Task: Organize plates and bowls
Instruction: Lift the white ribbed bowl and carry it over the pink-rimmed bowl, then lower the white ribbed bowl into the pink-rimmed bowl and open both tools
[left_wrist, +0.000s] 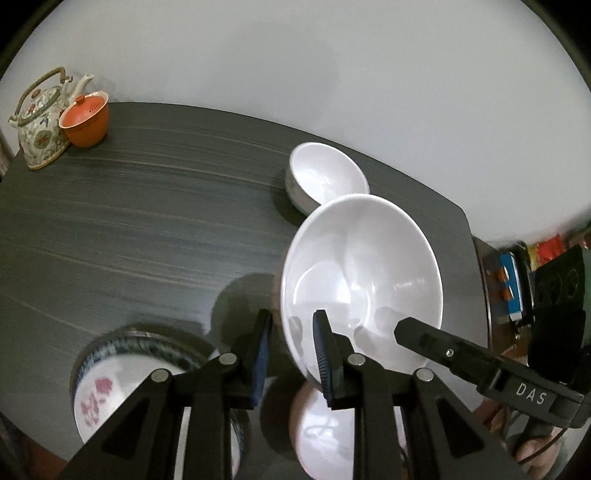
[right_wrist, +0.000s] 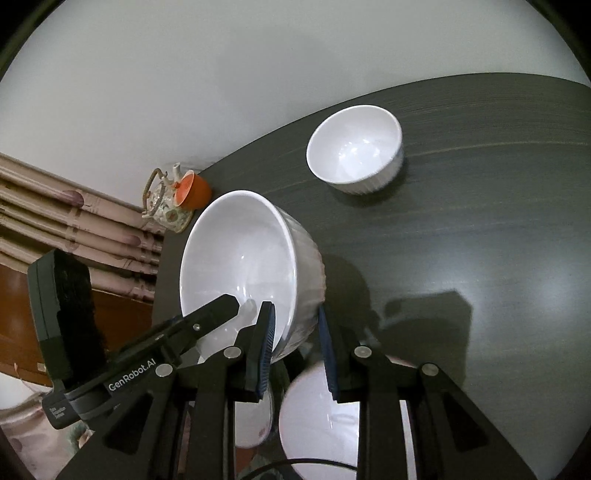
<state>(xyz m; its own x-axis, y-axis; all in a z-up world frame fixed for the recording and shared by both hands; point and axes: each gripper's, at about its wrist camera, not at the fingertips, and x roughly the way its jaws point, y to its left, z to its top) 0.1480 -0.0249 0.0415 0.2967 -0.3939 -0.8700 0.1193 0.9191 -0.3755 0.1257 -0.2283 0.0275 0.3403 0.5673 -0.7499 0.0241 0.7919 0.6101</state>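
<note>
A large white ribbed bowl (left_wrist: 360, 280) (right_wrist: 243, 266) is held tilted above the dark table by both grippers. My left gripper (left_wrist: 291, 354) has its jaws on either side of the bowl's near rim. My right gripper (right_wrist: 295, 350) has its jaws on the opposite rim. A smaller white bowl (left_wrist: 327, 177) (right_wrist: 356, 147) stands on the table beyond. A floral bowl with a blue rim (left_wrist: 122, 376) sits at the lower left. A white plate or bowl (left_wrist: 321, 432) (right_wrist: 317, 417) lies under the grippers.
A floral teapot (left_wrist: 40, 118) (right_wrist: 164, 199) and an orange lidded cup (left_wrist: 86, 118) (right_wrist: 192, 190) stand at the table's far corner. The table (left_wrist: 166, 206) (right_wrist: 480, 221) ends near a white wall. Shelves with coloured items (left_wrist: 517, 280) are to the right.
</note>
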